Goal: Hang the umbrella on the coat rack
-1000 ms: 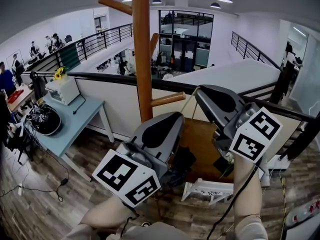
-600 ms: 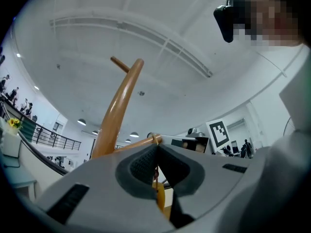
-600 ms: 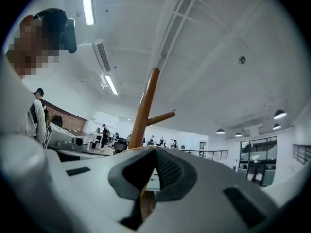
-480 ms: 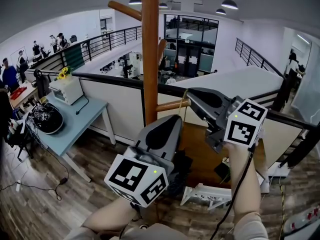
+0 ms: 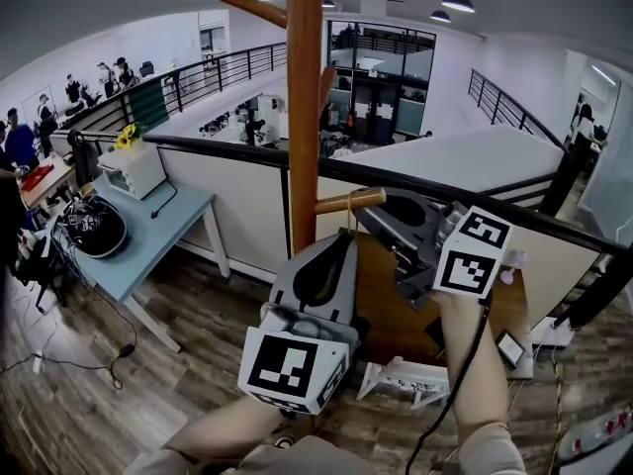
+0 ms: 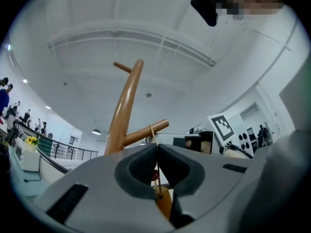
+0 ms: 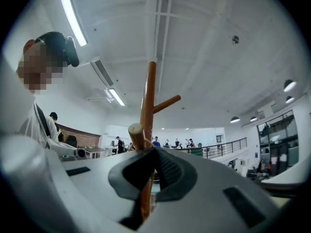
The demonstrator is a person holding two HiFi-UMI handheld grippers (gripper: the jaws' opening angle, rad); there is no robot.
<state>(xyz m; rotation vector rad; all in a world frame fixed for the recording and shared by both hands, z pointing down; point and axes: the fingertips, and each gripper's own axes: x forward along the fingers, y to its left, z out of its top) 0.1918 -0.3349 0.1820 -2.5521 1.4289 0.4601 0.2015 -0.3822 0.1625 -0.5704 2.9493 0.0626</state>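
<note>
The wooden coat rack [image 5: 305, 107] stands straight ahead, with a short peg [image 5: 341, 204] pointing right. The umbrella's thin cord loop [image 5: 350, 202] lies around that peg. In the left gripper view the cord [image 6: 152, 134] runs from the peg down between my left gripper's [image 6: 157, 154] shut jaws to the umbrella's orange handle [image 6: 164, 204]. My left gripper [image 5: 331, 247] sits just below the peg. Beside the peg's tip, my right gripper [image 5: 374, 208] is shut on the same cord [image 7: 146, 181], with the peg end [image 7: 135, 130] right above its jaws. The umbrella's body is mostly hidden under the left gripper.
A railing with a low wall [image 5: 237, 181] runs behind the rack. At the left stands a blue table [image 5: 148, 231] with a dark bag and a white box. A white frame [image 5: 410, 379] lies on the wood floor below. A higher peg [image 5: 252, 6] sticks out left.
The right gripper has moved left to the peg, and the cord loop that hung off the peg's end now lies around the peg. The left gripper has shifted right, under the peg.
</note>
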